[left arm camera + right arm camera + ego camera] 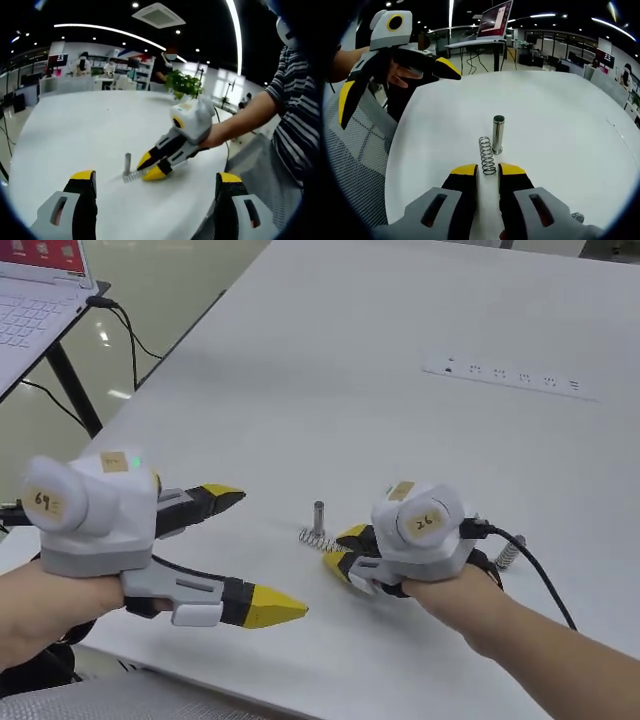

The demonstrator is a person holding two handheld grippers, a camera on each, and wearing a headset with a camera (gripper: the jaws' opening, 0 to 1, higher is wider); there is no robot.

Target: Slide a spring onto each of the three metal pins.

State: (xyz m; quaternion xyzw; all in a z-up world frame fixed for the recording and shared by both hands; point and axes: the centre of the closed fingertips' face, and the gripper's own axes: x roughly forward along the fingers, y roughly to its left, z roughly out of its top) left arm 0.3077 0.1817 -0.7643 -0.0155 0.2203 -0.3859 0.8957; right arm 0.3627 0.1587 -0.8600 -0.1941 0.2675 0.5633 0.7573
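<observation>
I've got a big white counter, matte top, plain surface w/ soft glare from ceiling lights. Near the front edge, approx centre, one metal pin stands upright on its base. A spring lies flat on the counter just beside the pin's foot, maybe touching it, can't tell. A 2nd spring lies further to the right, well apart from the pin, partly hidden behind a wrist. Far back on the right, a long white power strip lies flat, sockets up, roughly parallel to the far edge.
</observation>
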